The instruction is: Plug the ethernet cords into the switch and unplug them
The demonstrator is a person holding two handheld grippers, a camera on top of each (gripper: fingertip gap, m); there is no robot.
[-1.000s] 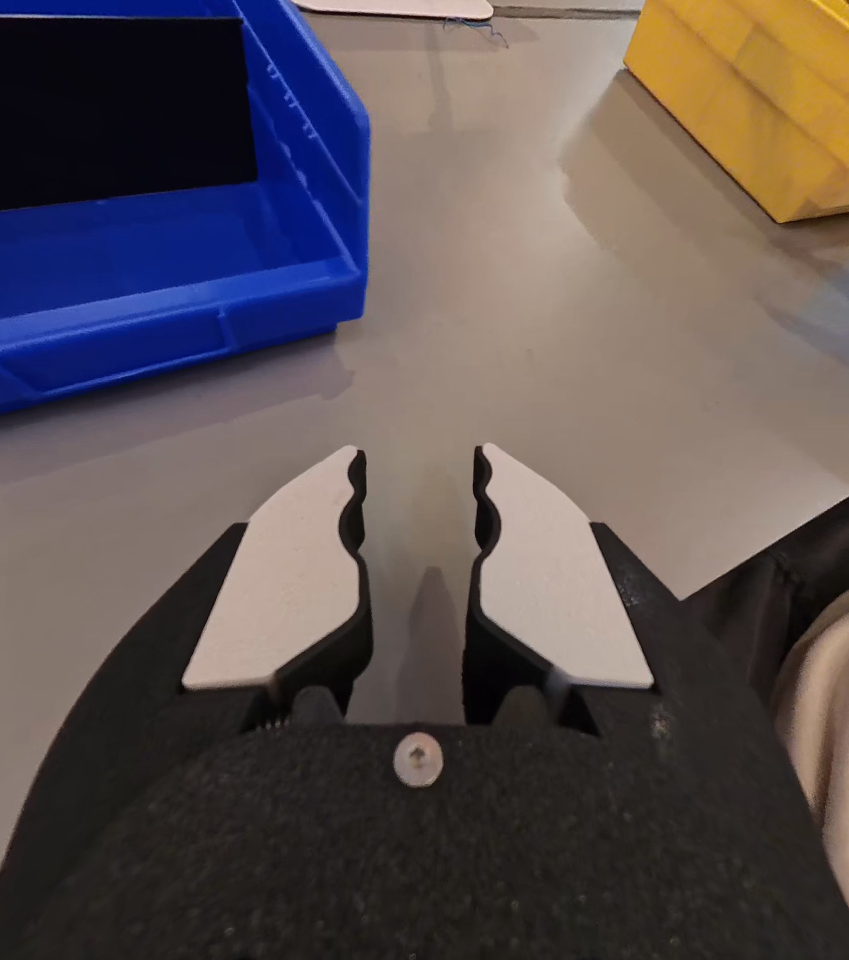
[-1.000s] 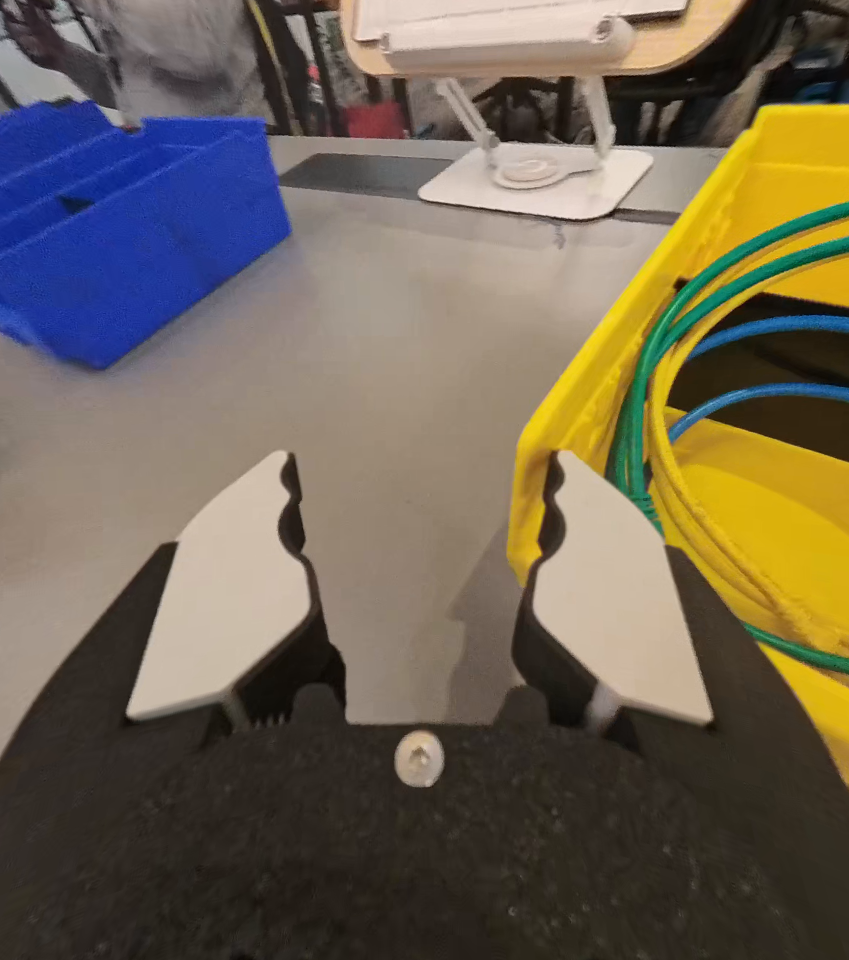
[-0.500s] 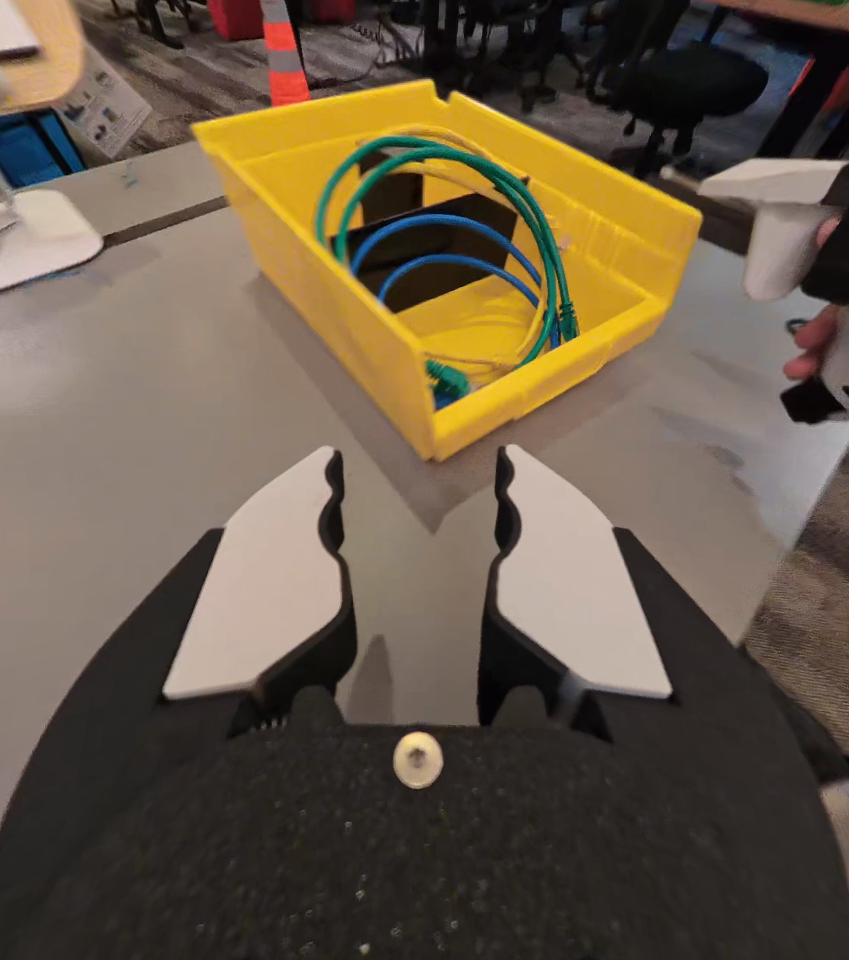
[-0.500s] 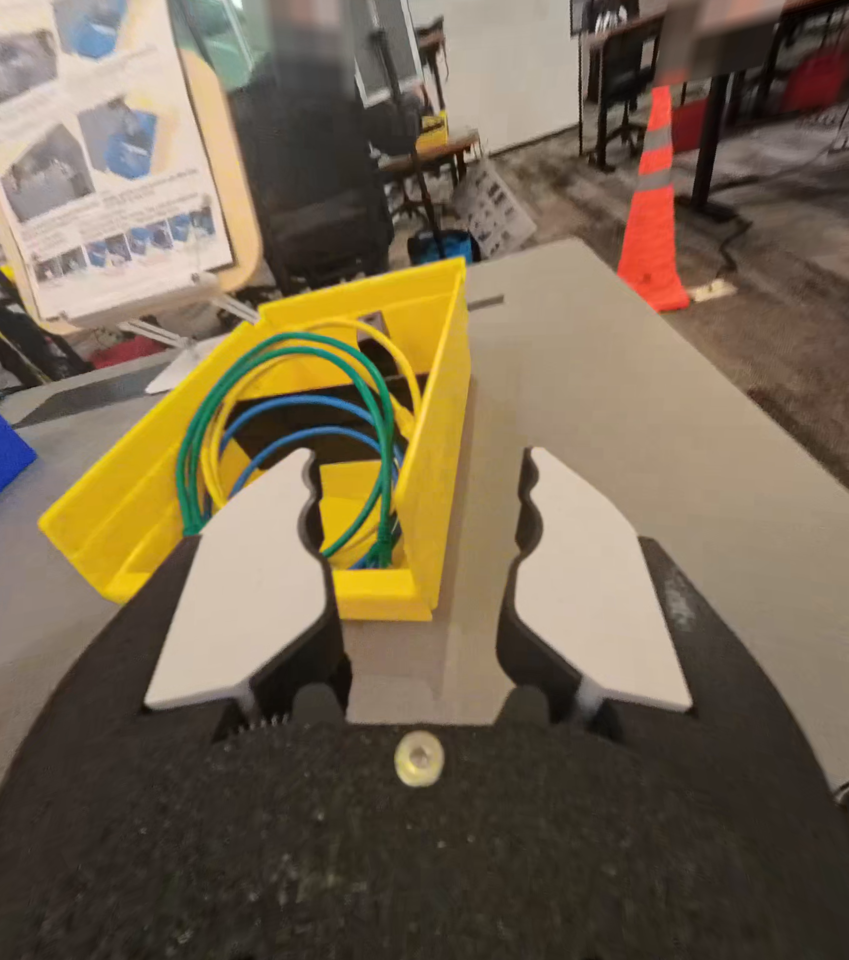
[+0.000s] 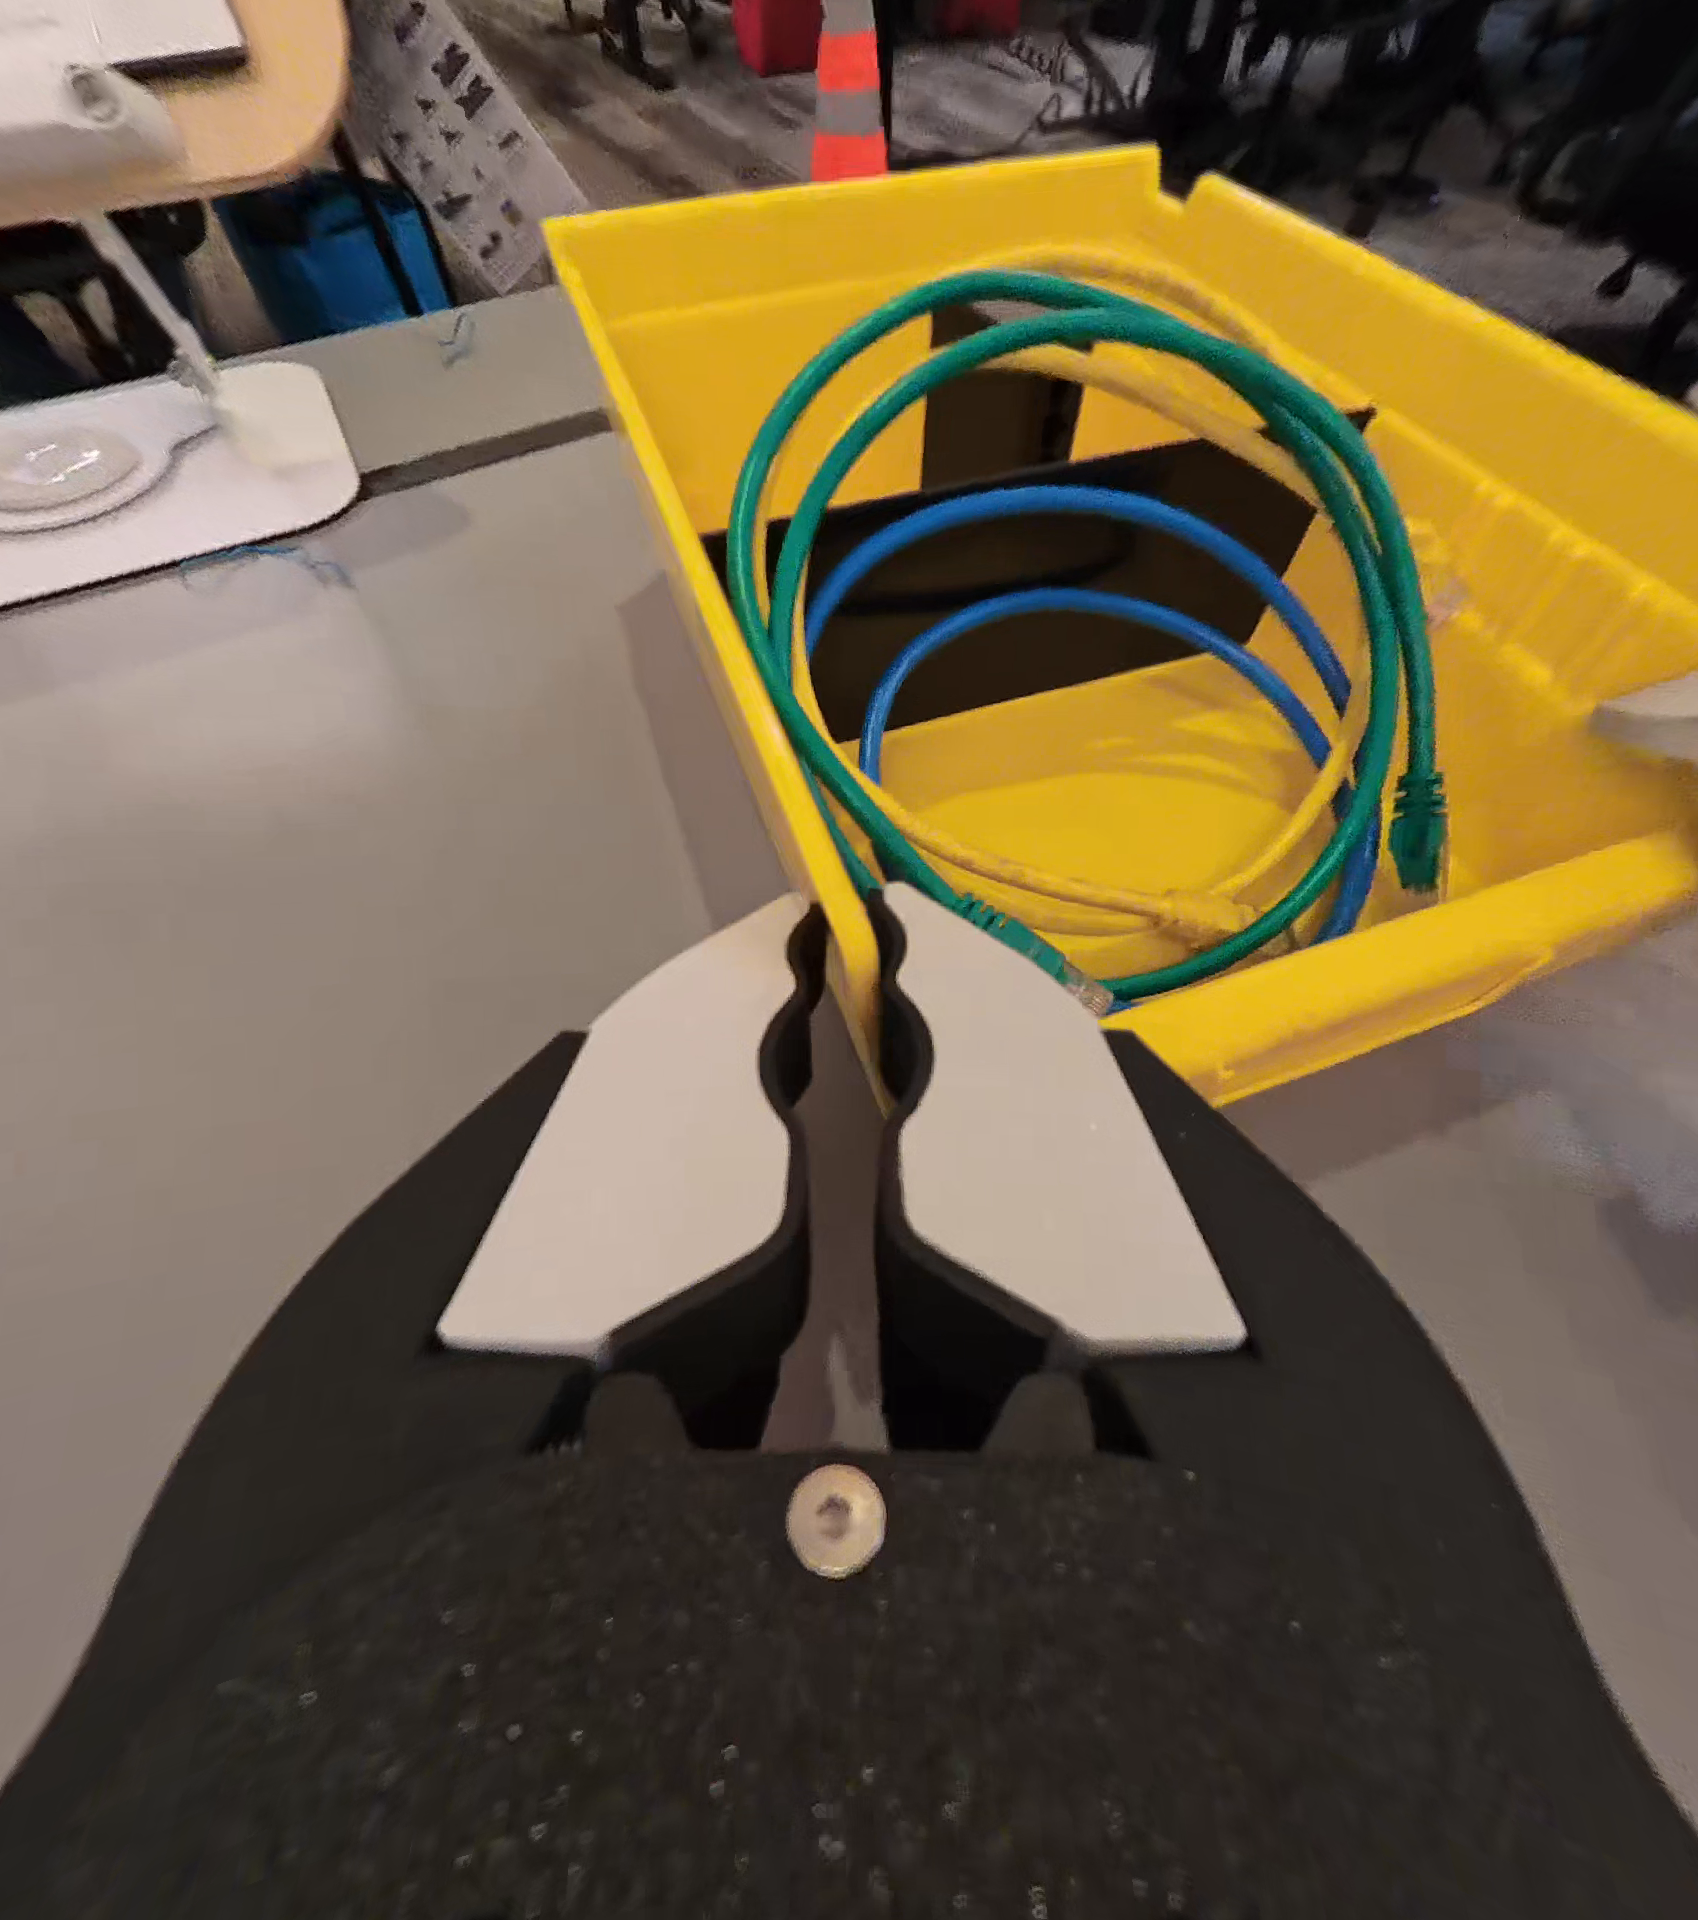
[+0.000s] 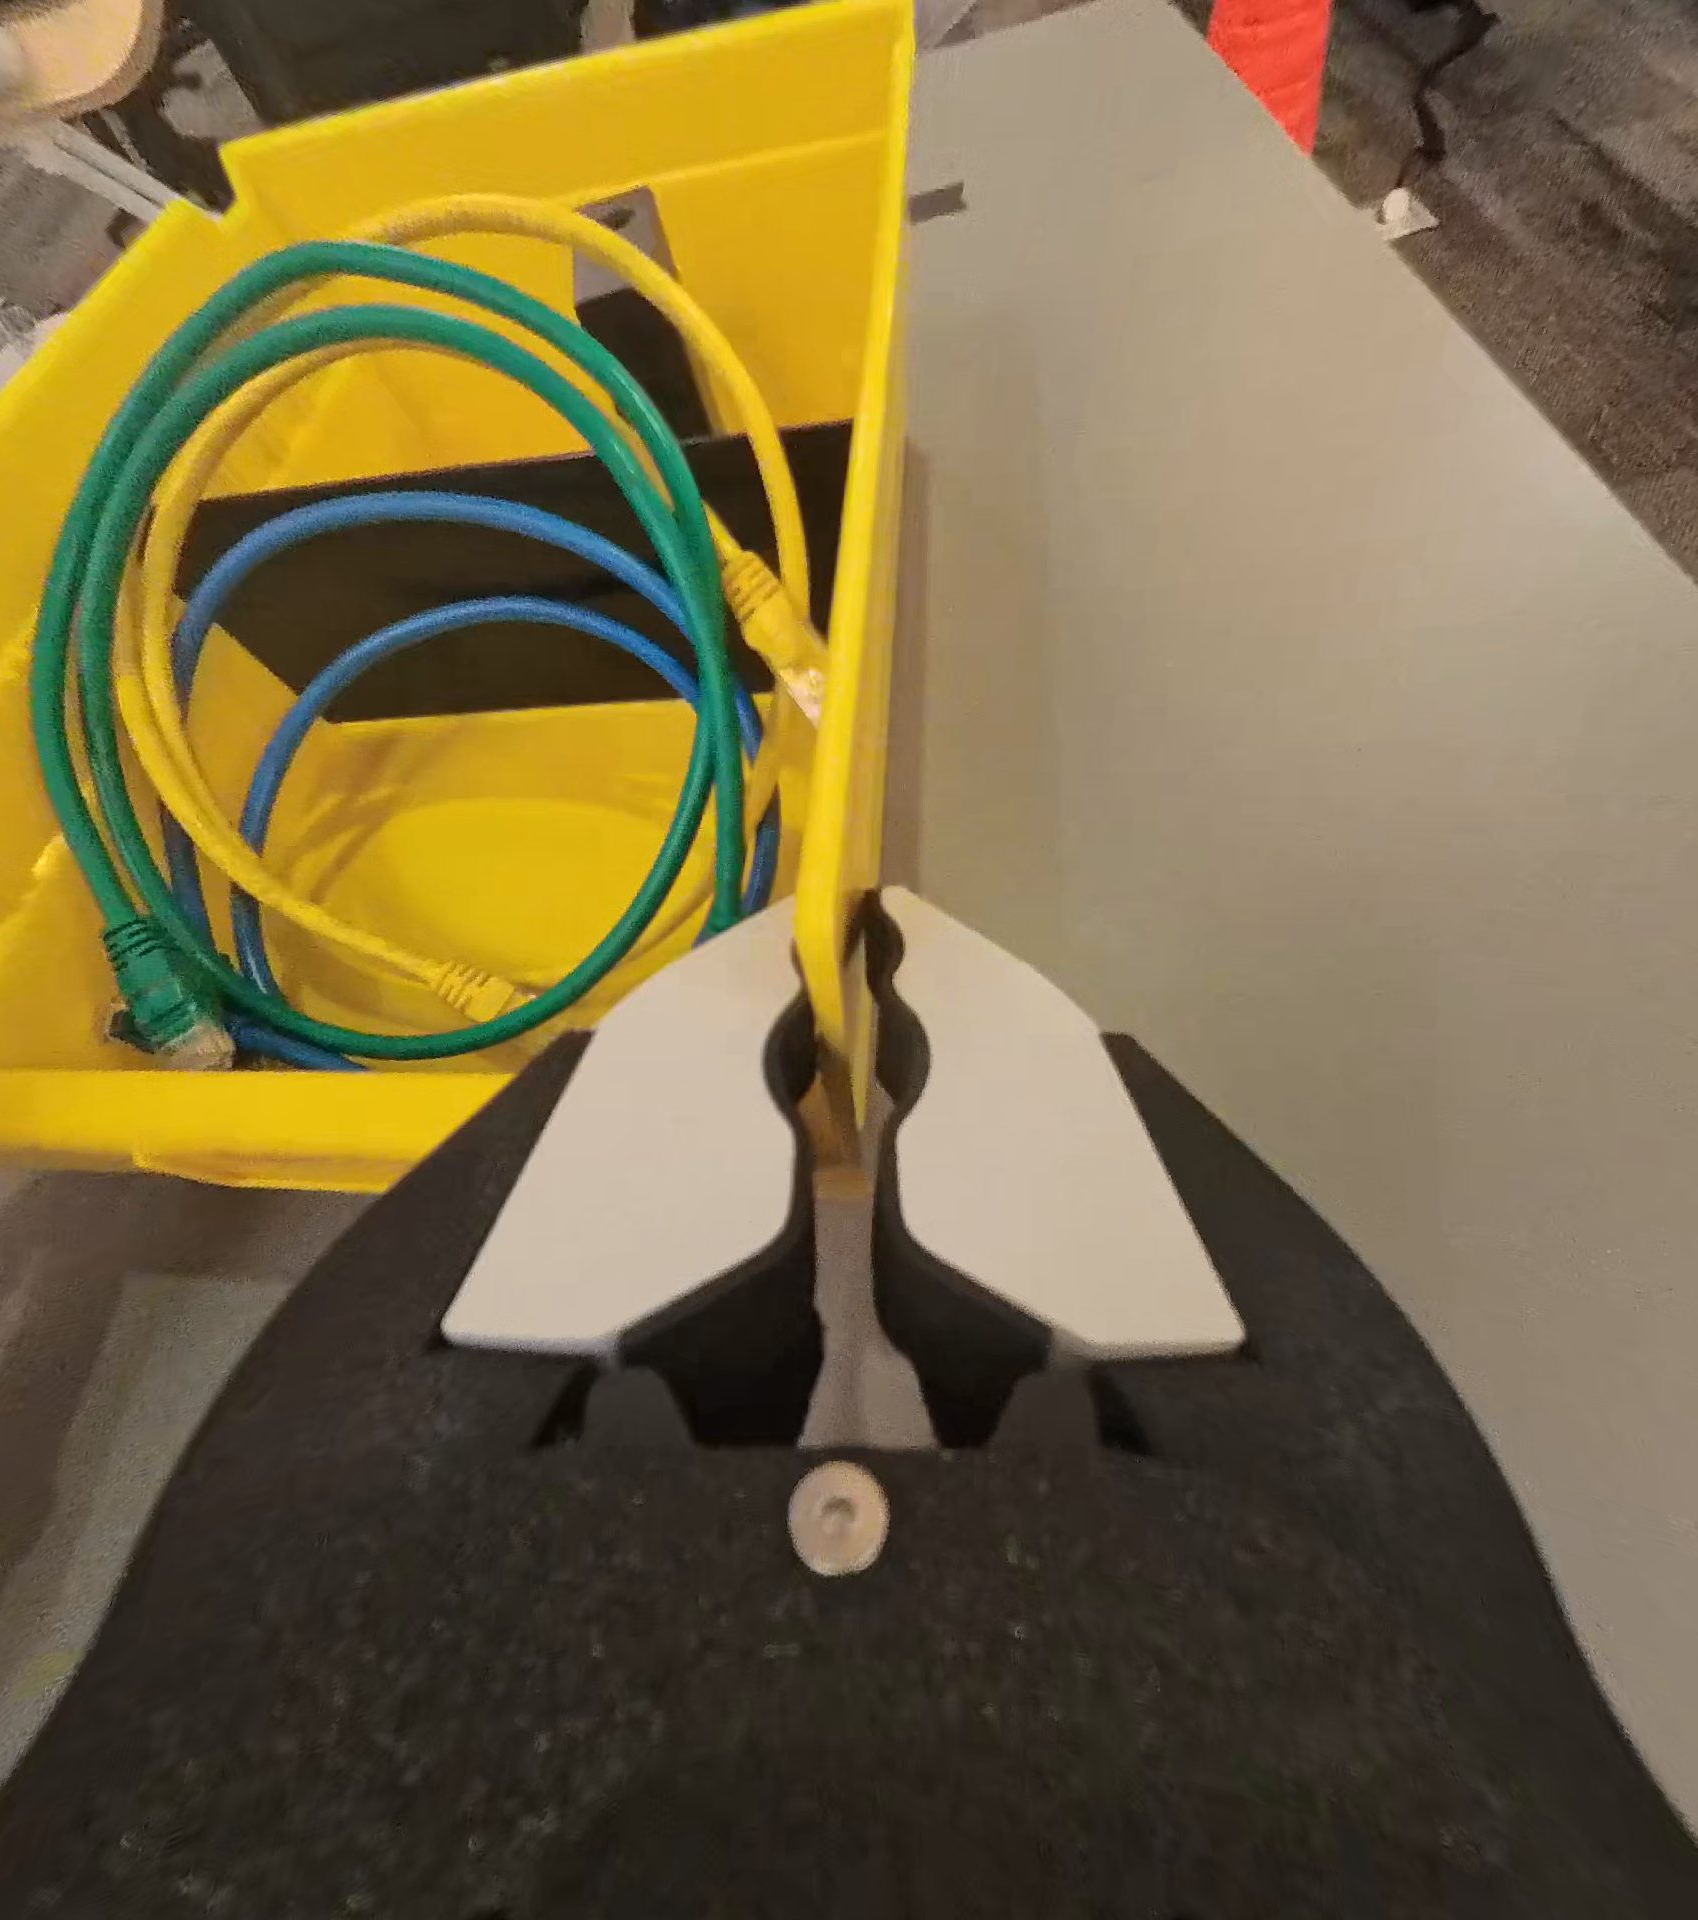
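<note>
In the left wrist view, our left gripper (image 5: pixel 847 935) was clenched on the left wall of the yellow bin (image 5: pixel 1510 468), with the green (image 5: pixel 1385 623), blue (image 5: pixel 1115 613) and yellow (image 5: pixel 1063 883) ethernet cords coiled inside at 1 o'clock. In the right wrist view, our right gripper (image 6: pixel 837 925) clamped the bin's right wall (image 6: pixel 860 623) on the grey table (image 6: pixel 1344 727), the cords (image 6: pixel 388 644) lying at 11 o'clock.

The grey surface (image 5: pixel 253 883) lay bare left of the yellow bin (image 5: pixel 1447 499), and bare again to its right in the right wrist view. Coiled green cable (image 5: pixel 1385 582), blue cable (image 5: pixel 1084 509) and yellow cable (image 6: pixel 679 301) crowded the bin's inside, with a black divider (image 5: pixel 1032 644) standing across it.
</note>
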